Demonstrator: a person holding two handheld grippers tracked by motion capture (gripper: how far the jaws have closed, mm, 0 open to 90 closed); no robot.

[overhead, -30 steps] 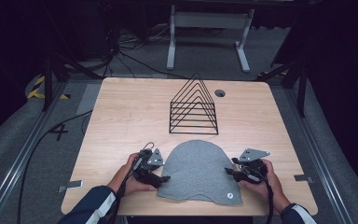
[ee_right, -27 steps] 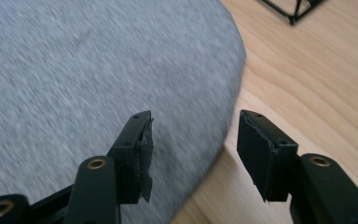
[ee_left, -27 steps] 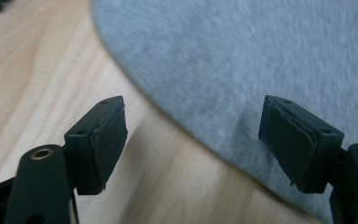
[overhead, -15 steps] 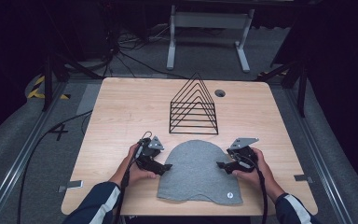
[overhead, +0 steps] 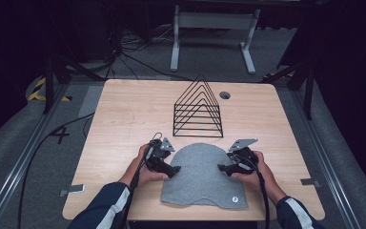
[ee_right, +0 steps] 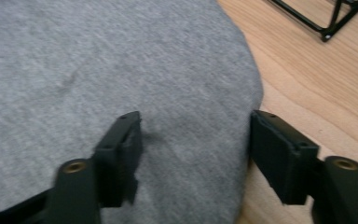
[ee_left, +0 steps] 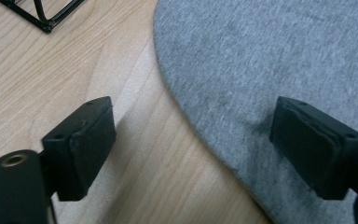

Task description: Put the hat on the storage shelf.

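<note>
- grey knit dome-shaped beanie (overhead: 202, 174): flat on the light wooden desk (overhead: 124, 114), near edge, centre.
- left hand-held gripper (overhead: 173, 170): jaws wide apart, straddling the beanie's left edge, nothing clamped.
- right hand-held gripper (overhead: 222, 168): jaws wide apart astride the right edge, nothing clamped.
- black wire triangular rack (overhead: 198, 109): upright, just beyond the beanie.

Hat (overhead: 202, 174): grey knit cloth, matt, slightly fuzzy. Table (overhead: 124, 114): pale wood-grain top, smooth. Far rack (overhead: 198, 107): thin black wire, faintly glossy.
</note>
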